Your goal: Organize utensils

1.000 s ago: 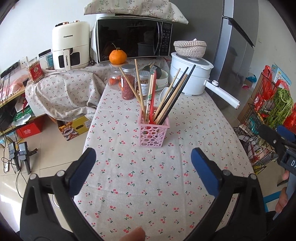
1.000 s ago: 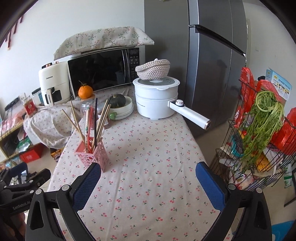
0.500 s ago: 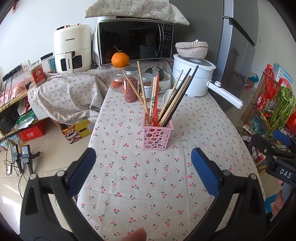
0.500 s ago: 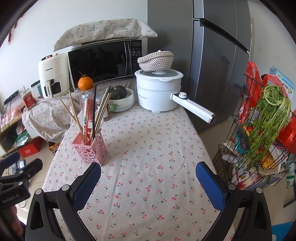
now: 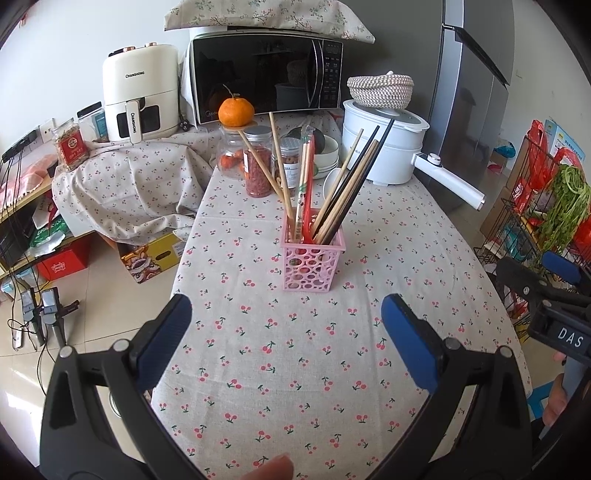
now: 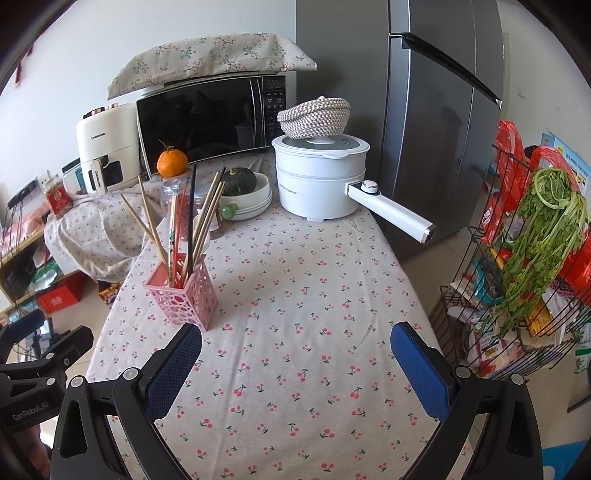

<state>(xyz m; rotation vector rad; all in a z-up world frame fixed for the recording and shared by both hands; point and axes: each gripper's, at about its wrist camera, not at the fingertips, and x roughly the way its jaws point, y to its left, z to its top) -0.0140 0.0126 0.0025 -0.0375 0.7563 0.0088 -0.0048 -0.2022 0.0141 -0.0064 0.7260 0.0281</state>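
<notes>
I see a counter [image 5: 295,369] draped in a cherry-print cloth. At its far end stand a white electric pot [image 6: 319,177] with a woven basket [image 6: 314,117] on its lid, a black microwave [image 5: 264,75] topped by a floral cushion [image 5: 269,14], and a cream air fryer [image 5: 138,92]. An orange [image 5: 236,112] sits on a jar [image 5: 229,157]. A grey refrigerator [image 6: 424,122] rises behind; a wire rack [image 6: 517,295] holding greens [image 6: 543,236] stands at right.

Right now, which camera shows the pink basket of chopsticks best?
The left wrist view: the pink basket sits centred, facing the camera, its chopsticks fanned out clearly. The right wrist view shows it off to the left, seen corner-on.
</notes>
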